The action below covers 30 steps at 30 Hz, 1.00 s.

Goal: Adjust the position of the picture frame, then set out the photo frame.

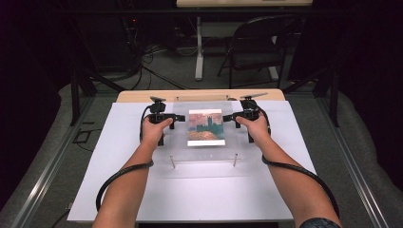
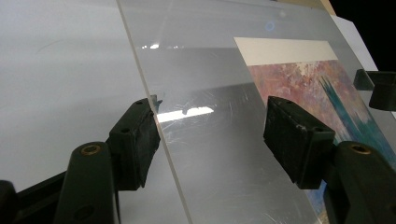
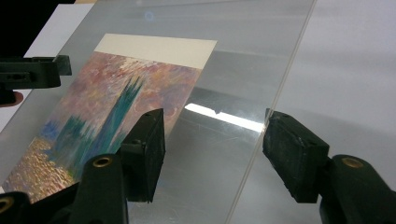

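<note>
At the near edge of the white surface (image 1: pixel 190 199), the person's two forearms come in from six o'clock, each trailing a black cable. Just beyond them, two short metal standoff posts (image 1: pixel 172 162) rise at the near corners of a clear acrylic sheet (image 1: pixel 204 154) lying at the middle of the surface. Under the sheet lies a painted print (image 1: pixel 205 127) of blue towers against a pink sky over golden water, with a cream border along its far edge.

At nine o'clock of the print, the left hand-held gripper (image 1: pixel 177 117) points toward three o'clock; in the left gripper view its jaws stand wide, straddling the sheet's left edge (image 2: pixel 159 135), one pad outside the edge and the other over the acrylic. At three o'clock of the print, the right hand-held gripper (image 1: pixel 230 117) points toward nine o'clock; in the right gripper view its jaws likewise stand wide across the sheet's right edge (image 3: pixel 261 130), holding nothing.

Farther off, toward twelve o'clock, a wooden table edge (image 1: pixel 142 96) shows behind the surface, and a dark folding chair (image 1: pixel 256 47) stands on the grey floor.
</note>
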Each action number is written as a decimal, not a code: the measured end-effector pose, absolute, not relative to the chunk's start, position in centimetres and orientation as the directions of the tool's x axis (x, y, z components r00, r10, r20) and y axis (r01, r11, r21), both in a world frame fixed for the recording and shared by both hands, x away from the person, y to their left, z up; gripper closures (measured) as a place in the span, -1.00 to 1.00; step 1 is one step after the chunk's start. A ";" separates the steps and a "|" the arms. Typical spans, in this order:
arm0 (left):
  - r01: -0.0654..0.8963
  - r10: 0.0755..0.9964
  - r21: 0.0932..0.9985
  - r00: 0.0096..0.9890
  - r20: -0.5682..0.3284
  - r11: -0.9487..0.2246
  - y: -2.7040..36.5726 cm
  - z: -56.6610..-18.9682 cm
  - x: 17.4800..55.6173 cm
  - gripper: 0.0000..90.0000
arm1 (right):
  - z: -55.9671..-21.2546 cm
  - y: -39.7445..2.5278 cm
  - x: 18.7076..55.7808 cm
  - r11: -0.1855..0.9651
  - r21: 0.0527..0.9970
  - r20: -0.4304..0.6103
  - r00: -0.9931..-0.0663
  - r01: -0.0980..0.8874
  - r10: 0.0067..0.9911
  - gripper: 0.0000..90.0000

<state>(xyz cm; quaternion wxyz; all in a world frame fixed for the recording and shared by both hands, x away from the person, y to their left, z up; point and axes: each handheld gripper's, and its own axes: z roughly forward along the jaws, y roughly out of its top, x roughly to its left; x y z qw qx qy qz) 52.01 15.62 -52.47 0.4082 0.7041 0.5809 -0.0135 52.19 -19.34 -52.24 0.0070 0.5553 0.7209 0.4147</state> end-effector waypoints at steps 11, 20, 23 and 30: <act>0.813 0.802 0.582 0.345 -0.488 0.004 15.8 -51.2 51.4 -0.12 | -51.1 -19.6 51.4 0.047 0.637 0.431 -0.405 0.770 0.806 -0.06; 0.803 0.802 0.595 0.366 -0.472 -0.016 16.1 -50.0 50.9 -0.07 | -49.8 -19.5 50.8 0.073 0.657 0.400 -0.429 0.751 0.810 -0.02; 0.801 0.803 0.598 0.369 -0.468 -0.019 16.1 -49.6 50.6 -0.05 | -49.5 -19.4 50.5 0.074 0.659 0.394 -0.427 0.749 0.814 -0.01; 0.800 0.797 0.600 0.371 -0.477 -0.013 16.5 -48.5 50.0 0.05 | -48.3 -19.5 50.0 0.085 0.660 0.382 -0.430 0.747 0.818 0.08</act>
